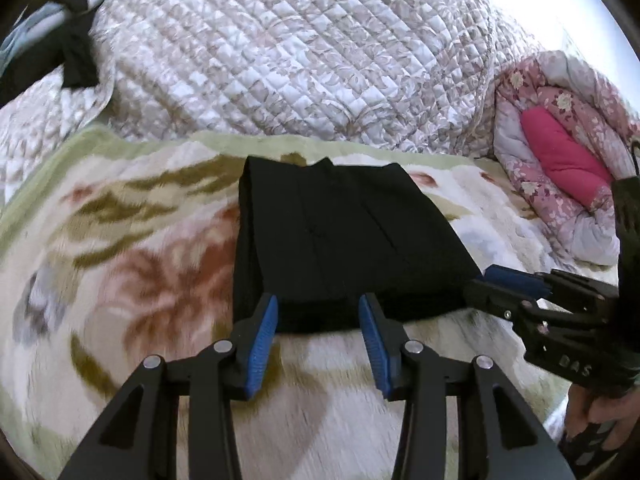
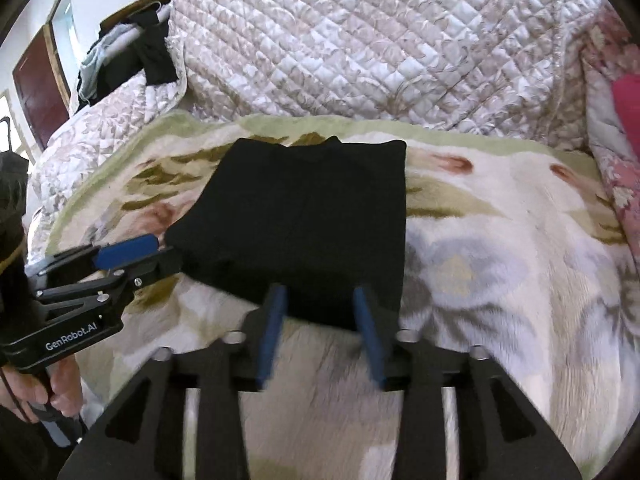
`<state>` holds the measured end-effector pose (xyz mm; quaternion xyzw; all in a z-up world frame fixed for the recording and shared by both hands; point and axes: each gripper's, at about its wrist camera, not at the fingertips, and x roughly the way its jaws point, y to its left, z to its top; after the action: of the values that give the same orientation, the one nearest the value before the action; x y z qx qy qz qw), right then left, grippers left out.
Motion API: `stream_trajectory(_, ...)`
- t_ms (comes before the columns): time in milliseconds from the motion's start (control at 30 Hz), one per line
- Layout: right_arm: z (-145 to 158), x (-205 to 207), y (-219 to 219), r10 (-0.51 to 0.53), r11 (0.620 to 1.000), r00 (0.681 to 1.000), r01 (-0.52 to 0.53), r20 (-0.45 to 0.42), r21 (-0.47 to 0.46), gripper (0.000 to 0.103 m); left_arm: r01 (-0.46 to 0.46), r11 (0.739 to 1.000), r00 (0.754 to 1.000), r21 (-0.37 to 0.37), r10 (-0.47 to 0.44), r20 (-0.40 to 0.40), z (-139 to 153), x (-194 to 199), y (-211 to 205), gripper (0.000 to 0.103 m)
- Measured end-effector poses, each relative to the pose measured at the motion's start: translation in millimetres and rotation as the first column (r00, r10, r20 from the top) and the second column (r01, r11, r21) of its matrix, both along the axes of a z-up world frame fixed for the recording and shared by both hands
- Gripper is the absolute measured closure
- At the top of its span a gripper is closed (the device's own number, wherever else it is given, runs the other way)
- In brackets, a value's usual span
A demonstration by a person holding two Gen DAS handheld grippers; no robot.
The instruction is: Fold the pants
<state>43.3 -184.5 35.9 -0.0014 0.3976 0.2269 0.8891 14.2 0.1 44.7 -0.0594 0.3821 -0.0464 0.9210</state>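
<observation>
Nearest to each camera stand the blue-padded fingers of its own tool; the left gripper [image 1: 318, 300] has its jaws apart with nothing between the pads, and its tips are at the near edge of the folded black pants [image 1: 344, 236], though whether they touch the cloth I cannot tell; the right gripper [image 2: 320, 292] is also parted and empty, its fingers smeared by motion blur. In the left wrist view the right gripper comes in from the right side, its tip close to the near right corner of the pants; a hand [image 1: 608, 408] on its handle is cut off by the picture border; in the right wrist view the left gripper comes in from the left, and a hand [image 2: 44, 388] below it is only partly seen. The pants lie flat as a compact rectangle on a floral fleece blanket [image 1: 120, 264]; their inner layers are hidden. Behind them rises a quilted bedspread [image 1: 288, 52]; farther left some dark clothes [image 2: 154, 58] lie in a heap, hard to make out; at the right a pink flowered comforter [image 1: 560, 136] is bundled.
</observation>
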Motion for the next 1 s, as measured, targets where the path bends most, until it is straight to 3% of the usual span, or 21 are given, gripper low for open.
stream_trajectory(500,-34.3,-2.7,6.0,-0.026,0.992,0.996,0.015,-0.082,-0.122,0.055,-0.035,0.998,0.992,0.047,0.041,-0.118,-32.7,-0.5,0.3,0.058)
stream_trajectory(1000,-37.7,0.0,2.1,-0.029,0.995,0.995,0.020,-0.094,-0.101,0.051,-0.001,0.995,0.993,0.105,0.013,-0.116,-37.1,0.2,-9.7,0.050)
